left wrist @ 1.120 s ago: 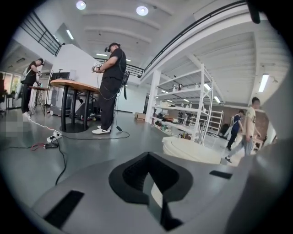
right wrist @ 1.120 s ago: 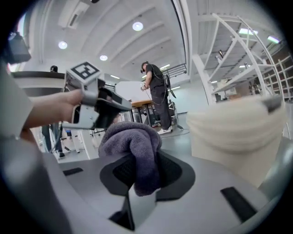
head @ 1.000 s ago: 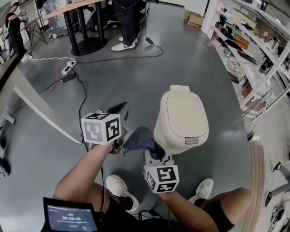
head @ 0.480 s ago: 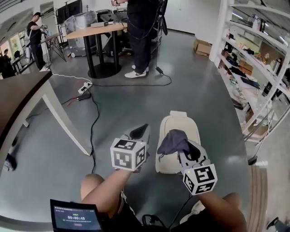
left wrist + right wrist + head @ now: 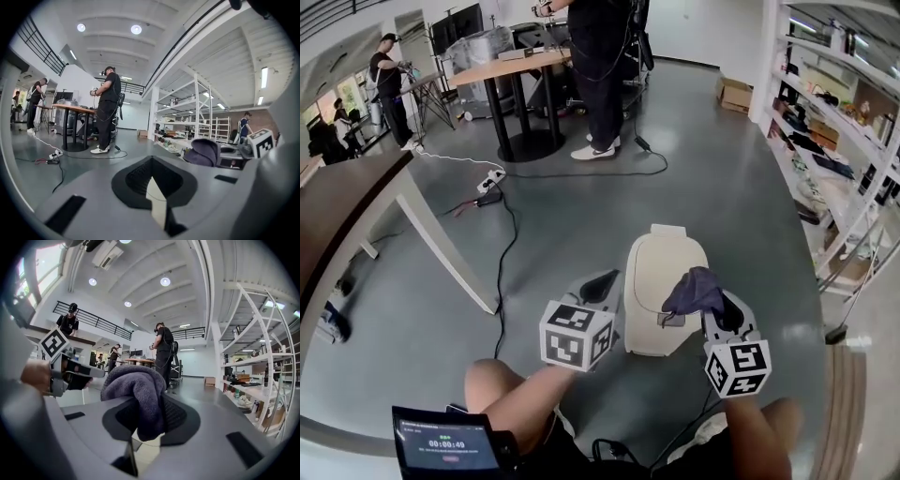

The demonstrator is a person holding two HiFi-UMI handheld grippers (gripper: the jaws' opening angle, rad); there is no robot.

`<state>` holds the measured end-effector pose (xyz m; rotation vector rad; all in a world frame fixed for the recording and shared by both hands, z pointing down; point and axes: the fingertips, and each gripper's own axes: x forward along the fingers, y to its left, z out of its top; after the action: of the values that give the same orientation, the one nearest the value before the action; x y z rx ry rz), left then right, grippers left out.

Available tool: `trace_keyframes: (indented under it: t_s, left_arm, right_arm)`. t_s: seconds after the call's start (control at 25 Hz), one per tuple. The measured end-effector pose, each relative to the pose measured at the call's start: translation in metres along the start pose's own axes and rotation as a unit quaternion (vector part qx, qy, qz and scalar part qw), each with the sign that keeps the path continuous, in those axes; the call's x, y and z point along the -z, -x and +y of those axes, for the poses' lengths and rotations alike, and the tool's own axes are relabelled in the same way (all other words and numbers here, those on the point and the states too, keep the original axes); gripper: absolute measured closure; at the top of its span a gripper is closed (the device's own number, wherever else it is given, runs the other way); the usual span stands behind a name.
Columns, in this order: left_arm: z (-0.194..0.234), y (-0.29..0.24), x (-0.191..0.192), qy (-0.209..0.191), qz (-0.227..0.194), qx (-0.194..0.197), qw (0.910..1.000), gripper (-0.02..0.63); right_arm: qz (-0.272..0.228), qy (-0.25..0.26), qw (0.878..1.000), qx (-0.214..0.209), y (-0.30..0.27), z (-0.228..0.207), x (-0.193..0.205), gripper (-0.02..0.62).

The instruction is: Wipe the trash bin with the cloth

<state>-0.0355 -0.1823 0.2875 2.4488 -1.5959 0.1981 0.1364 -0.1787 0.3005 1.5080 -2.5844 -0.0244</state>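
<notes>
A cream trash bin (image 5: pixel 660 270) with a closed lid stands on the grey floor in front of my feet. My right gripper (image 5: pixel 714 306) is shut on a dark purple-grey cloth (image 5: pixel 695 290), which hangs bunched over the lid's front right part. In the right gripper view the cloth (image 5: pixel 134 383) bulges up out of the right gripper (image 5: pixel 148 407). My left gripper (image 5: pixel 598 285) is beside the bin's left side, shut with nothing in it. In the left gripper view the left gripper (image 5: pixel 151 162) has its jaws together, and the cloth (image 5: pixel 204 153) shows to the right.
A white table leg (image 5: pixel 442 253) slants at the left. Black cables (image 5: pixel 502 246) and a power strip (image 5: pixel 490 178) lie on the floor behind it. A person (image 5: pixel 602 66) stands by a round-based table. Shelving (image 5: pixel 836 141) lines the right. A tablet (image 5: pixel 446 446) is at bottom left.
My right gripper has carried the cloth from the bin's front left across the lid to its front right. My left gripper has moved right, close to the bin. The head view has tilted up.
</notes>
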Motion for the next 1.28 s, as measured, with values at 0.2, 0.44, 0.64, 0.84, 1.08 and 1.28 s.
trace_keyframes:
  t_s: [0.2, 0.44, 0.64, 0.84, 1.08, 1.28]
  left_arm:
    - [-0.007, -0.002, 0.007, -0.006, 0.006, -0.005, 0.9999, 0.609]
    - [-0.022, 0.009, 0.02, 0.029, 0.006, -0.029, 0.9992, 0.609]
    - [-0.028, 0.011, 0.042, -0.005, 0.013, -0.043, 0.999, 0.609]
    - [-0.031, 0.009, 0.042, 0.023, 0.003, -0.025, 0.9994, 0.609]
    - [-0.044, 0.018, 0.022, 0.01, -0.022, -0.004, 0.9997, 0.609]
    - [-0.055, 0.031, 0.015, -0.008, -0.04, 0.007, 0.9991, 0.609]
  right_arm:
    - [0.018, -0.006, 1.0, -0.007, -0.001, -0.022, 0.021, 0.517]
    - [0.016, -0.004, 0.999, -0.029, 0.007, -0.021, 0.021, 0.517]
    - [0.002, 0.011, 1.0, -0.027, 0.017, -0.019, 0.011, 0.517]
    - [0.0, 0.034, 0.999, -0.001, 0.026, -0.02, 0.008, 0.517]
    - [-0.013, 0.012, 1.0, -0.008, 0.038, -0.008, 0.0, 0.517]
    - [-0.024, 0.005, 1.0, -0.01, 0.05, 0.001, -0.005, 0.517]
